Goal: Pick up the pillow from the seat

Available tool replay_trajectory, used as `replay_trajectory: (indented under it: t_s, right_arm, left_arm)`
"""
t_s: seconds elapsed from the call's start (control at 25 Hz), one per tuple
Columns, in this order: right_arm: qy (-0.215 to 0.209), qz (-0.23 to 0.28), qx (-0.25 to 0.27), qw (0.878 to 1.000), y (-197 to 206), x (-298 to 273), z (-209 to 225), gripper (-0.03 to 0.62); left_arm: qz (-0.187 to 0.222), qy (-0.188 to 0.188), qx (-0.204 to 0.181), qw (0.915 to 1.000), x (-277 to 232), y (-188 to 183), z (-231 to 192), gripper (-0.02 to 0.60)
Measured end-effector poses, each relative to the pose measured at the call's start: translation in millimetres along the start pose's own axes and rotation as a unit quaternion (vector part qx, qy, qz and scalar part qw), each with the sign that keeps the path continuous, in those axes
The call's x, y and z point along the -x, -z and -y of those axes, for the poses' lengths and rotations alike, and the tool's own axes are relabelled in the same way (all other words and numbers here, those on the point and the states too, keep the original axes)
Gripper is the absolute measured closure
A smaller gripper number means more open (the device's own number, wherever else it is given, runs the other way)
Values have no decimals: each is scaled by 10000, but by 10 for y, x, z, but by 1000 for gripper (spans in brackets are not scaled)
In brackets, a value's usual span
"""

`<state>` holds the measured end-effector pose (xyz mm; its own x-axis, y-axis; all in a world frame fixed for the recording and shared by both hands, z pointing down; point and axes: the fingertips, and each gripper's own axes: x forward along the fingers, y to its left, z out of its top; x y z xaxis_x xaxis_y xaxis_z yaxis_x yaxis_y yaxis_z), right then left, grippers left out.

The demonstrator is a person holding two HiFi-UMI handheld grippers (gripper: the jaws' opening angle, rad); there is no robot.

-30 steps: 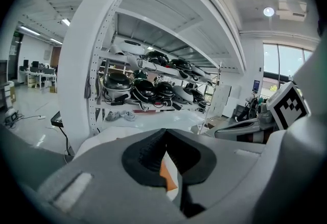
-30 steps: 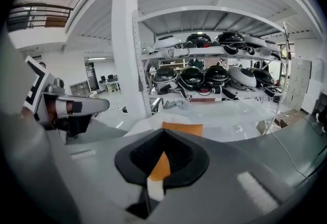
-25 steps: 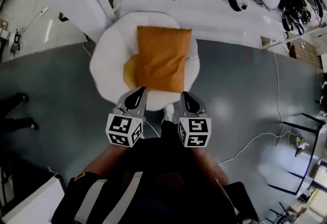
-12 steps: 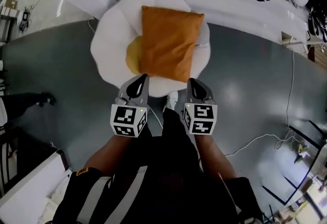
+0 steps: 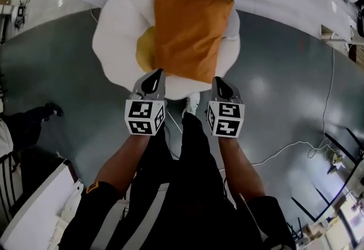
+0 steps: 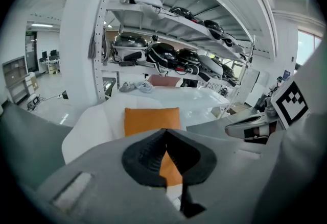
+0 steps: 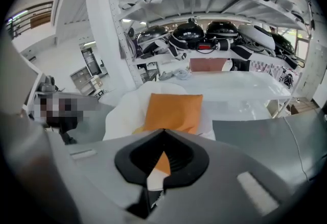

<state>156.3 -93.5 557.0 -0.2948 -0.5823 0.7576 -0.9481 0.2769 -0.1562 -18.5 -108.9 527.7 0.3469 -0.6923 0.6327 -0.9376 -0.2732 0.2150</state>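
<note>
An orange pillow (image 5: 189, 31) leans on the round white seat (image 5: 116, 44), with a yellow cushion patch (image 5: 144, 52) showing beside it. My left gripper (image 5: 157, 72) hovers at the seat's near edge, just short of the pillow's lower left corner, shut and empty. My right gripper (image 5: 216, 79) is level with it near the lower right corner, also shut with nothing held. In the left gripper view the pillow (image 6: 151, 119) stands straight ahead beyond the closed jaws. In the right gripper view the pillow (image 7: 173, 112) rests on the seat (image 7: 125, 110) ahead.
White shelving (image 6: 168, 19) with helmets and cables stands behind the seat. A white table (image 7: 240, 90) runs behind it. A white cable (image 5: 296, 149) trails over the grey floor at right. A white shoe (image 5: 191, 105) shows between the grippers. A person's dark foot (image 5: 51, 111) is at left.
Both grippers have sunk and moved toward the seat's near edge. The seat and pillow now look larger and closer in the head view. Both stay shut.
</note>
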Motion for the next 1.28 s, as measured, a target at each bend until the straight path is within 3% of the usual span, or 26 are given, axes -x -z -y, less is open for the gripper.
replay_trajectory:
  t_s: [0.24, 0.44, 0.48, 0.52, 0.8, 1.28]
  right_arm:
    - [173, -269, -137, 9994, 270, -589, 127, 591]
    - [57, -603, -224, 9979, 607, -1153, 175, 588]
    - [22, -644, -256, 9976, 668, -1251, 187, 518]
    - [5, -681, -290, 9973, 726, -1340, 195, 508]
    - [154, -810, -486, 9954, 1065, -1850, 261, 487]
    - [408, -1037, -695, 9913, 1427, -2510, 485, 420]
  left_arm:
    - [-338, -42, 156, 9993, -517, 469, -359, 540]
    - [-715, -102, 241, 9971, -937, 980, -674, 503]
    - [-778, -101, 265, 9966, -1016, 1067, -726, 492]
    - [-831, -90, 279, 9961, -1088, 1143, -775, 482]
    - [-1116, -62, 50, 9937, -1552, 1544, -1083, 433]
    - [-1469, 34, 2, 9891, -2214, 2060, -1390, 336]
